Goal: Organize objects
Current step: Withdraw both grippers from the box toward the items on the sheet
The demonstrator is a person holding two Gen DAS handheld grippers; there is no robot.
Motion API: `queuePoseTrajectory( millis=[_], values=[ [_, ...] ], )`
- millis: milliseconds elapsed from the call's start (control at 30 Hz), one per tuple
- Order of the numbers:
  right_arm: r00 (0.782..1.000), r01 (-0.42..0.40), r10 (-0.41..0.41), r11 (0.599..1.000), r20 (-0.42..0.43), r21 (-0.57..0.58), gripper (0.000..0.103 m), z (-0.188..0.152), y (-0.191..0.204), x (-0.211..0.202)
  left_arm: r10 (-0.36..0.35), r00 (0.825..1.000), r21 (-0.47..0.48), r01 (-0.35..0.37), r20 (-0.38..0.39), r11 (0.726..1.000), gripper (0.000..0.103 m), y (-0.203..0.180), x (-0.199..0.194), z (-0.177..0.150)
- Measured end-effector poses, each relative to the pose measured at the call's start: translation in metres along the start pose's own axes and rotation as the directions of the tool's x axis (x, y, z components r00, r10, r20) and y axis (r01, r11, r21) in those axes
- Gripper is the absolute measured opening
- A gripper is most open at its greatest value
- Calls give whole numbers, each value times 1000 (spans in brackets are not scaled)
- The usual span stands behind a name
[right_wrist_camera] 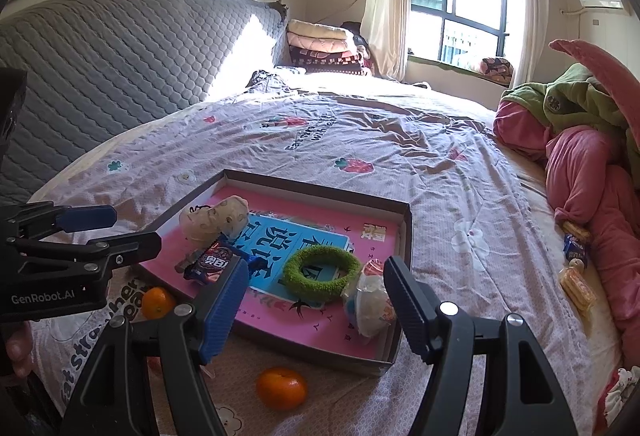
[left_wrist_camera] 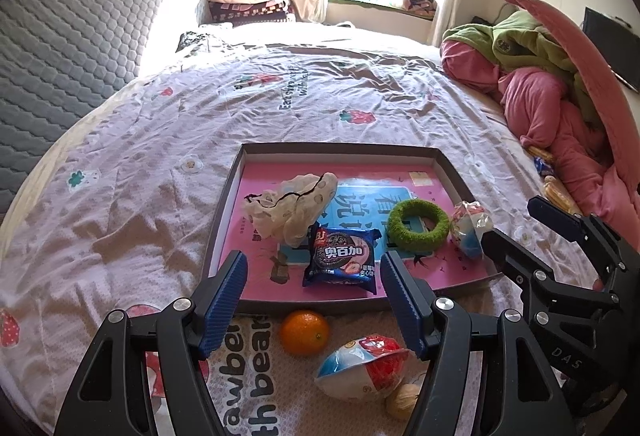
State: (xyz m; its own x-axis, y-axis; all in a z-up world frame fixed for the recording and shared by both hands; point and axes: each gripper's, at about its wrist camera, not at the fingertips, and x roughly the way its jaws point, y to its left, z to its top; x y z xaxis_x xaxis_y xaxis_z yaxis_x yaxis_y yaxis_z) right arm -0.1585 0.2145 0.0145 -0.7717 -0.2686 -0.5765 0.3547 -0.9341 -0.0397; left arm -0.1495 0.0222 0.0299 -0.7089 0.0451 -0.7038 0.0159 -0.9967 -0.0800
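Both claws are standing wide and empty, the left claw (left_wrist_camera: pixel 314 300) and right claw (right_wrist_camera: pixel 316 306) hovering at the near edge of the tray (left_wrist_camera: pixel 340 149). Snacks are collecting inside it; an orange (left_wrist_camera: pixel 304 332) is waiting just outside that edge, probably next.

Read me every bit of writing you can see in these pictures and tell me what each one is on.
"GenRobot.AI": side of the left gripper.
"DAS": body of the right gripper.
"奥百加": blue cookie packet in the box; its small print is unreadable.
"with bear", plus the partial "rawber": bedsheet at the near edge.
"Eat str…": sheet print farther up, partly blurred.
Large Chinese characters on the box's blue panel: upside down, partly covered.
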Motion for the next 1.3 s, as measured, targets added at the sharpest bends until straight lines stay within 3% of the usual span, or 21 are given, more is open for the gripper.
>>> queuePoseTrajectory(
  millis=[900,1300],
  values=[
    [1000,5,-4,999,22,-39,70,-7,11,-15,2,1000,35,-2,-7,999,71,-8,-16,-18],
    [1000,23,-22,999,6,-47,70,-16,14,-16,18,1000,22,-17,-11,1000,71,5,-25,-28]
  ],
)
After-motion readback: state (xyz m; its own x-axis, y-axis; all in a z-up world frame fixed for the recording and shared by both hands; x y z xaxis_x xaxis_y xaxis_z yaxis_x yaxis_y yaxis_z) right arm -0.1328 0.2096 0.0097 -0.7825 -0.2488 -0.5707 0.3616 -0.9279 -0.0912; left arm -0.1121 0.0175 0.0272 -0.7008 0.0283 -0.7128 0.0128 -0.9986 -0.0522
